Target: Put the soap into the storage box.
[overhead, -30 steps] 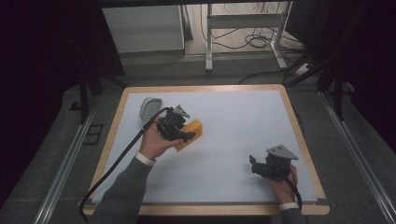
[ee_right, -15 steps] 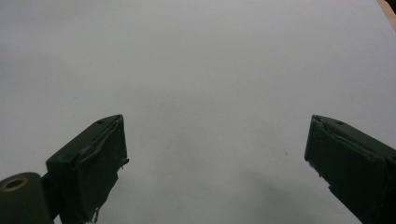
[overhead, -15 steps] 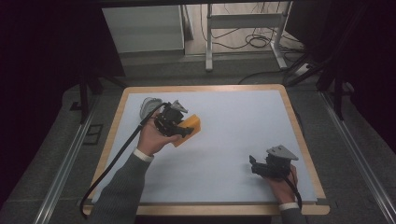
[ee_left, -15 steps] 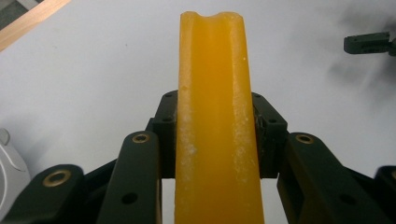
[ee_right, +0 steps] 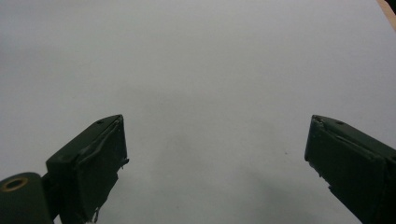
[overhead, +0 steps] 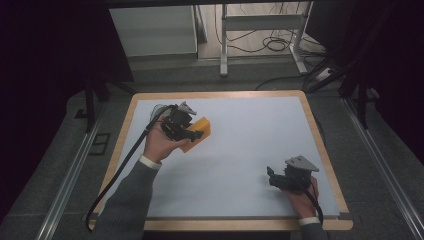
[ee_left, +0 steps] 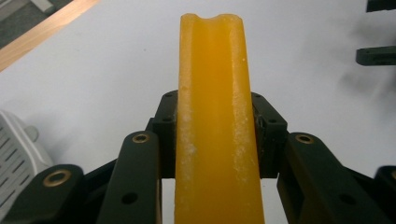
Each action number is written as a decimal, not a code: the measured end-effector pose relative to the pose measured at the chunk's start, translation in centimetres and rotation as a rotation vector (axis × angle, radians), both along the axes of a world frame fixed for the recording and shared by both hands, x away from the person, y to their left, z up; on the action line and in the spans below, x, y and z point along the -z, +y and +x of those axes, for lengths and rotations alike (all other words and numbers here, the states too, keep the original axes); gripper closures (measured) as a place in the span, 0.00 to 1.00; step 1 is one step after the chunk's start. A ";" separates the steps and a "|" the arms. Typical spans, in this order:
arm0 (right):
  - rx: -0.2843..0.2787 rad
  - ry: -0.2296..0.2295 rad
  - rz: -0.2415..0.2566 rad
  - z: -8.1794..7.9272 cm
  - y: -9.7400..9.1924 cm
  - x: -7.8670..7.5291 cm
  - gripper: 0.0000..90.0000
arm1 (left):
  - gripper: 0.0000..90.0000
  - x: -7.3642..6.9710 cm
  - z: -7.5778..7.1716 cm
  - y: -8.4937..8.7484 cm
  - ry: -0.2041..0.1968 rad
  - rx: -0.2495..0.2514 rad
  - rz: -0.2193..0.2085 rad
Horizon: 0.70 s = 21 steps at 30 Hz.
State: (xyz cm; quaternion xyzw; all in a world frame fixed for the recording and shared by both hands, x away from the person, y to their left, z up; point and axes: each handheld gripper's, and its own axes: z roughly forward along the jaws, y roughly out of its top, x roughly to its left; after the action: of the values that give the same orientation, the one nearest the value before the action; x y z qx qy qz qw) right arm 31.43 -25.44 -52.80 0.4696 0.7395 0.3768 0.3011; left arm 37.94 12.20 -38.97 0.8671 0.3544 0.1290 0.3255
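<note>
Left gripper (overhead: 192, 134), at ten o'clock on the white, wood-framed table (overhead: 240, 200), clamps a flat orange rectangular sponge block (overhead: 196, 134), held edge-on between its black jaws in the left gripper view (ee_left: 215, 116). A ribbed grey plastic object (ee_left: 16, 144) lies just beside it. Right gripper (overhead: 272, 180), at four o'clock, has its jaws spread apart over bare table.

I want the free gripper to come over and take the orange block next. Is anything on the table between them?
Nothing visible: bare table lies between the right gripper and the orange block clamped in the left gripper.
</note>
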 end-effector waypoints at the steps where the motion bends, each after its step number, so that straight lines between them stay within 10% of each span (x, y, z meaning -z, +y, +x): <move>1: 0.000 0.000 -0.001 0.0 0.0 0.0 0.06 | 0.68 0.0 0.0 0.1 0.003 0.000 -0.005; 21: 0.003 0.002 -0.003 0.0 0.1 0.0 0.06 | 0.68 -0.4 1.1 1.4 -0.007 -0.043 -0.001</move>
State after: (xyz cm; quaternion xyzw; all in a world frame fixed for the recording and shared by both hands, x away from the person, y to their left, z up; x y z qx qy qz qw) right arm 31.42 -25.38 -52.80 0.4704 0.7398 0.3747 0.3018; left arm 39.09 13.63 -38.57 0.8586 0.3717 0.1388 0.3245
